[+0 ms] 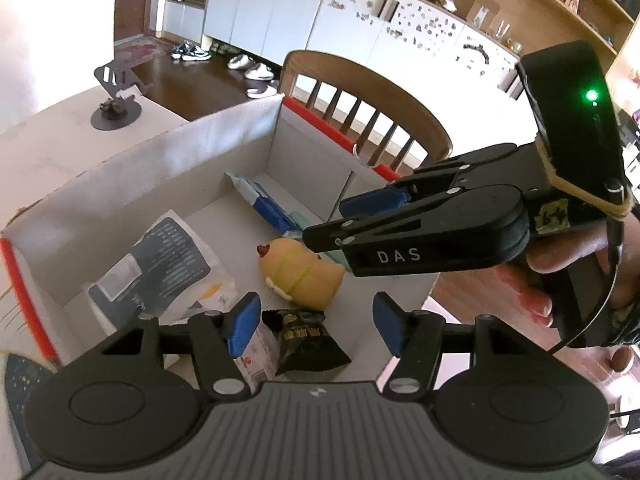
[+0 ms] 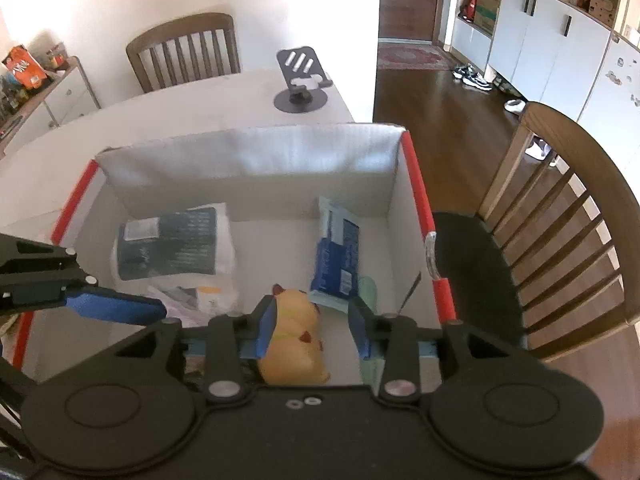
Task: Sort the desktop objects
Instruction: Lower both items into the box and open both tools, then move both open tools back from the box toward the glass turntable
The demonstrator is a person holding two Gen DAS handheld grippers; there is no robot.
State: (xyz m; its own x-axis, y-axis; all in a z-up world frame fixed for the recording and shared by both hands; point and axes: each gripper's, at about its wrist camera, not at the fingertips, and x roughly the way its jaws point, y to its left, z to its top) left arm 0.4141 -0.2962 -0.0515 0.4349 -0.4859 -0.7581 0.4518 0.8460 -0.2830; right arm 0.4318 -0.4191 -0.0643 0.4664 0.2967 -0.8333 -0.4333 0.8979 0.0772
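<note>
Inside white box (image 2: pixel 248 160): yellow duck toy (image 2: pixel 294 336), blue pack (image 2: pixel 336 252), paper bag (image 2: pixel 176 240), dark snack pack (image 1: pixel 308 340). Left gripper (image 1: pixel 316 324) wide open, empty. Right gripper (image 2: pixel 314 328) open around toy. Toy bottom hidden.

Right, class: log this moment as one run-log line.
left gripper: open above black snack packet | right gripper: open around yellow toy | both over box

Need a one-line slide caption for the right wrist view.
Open right gripper above the yellow toy in the box, blue packet beyond.
</note>
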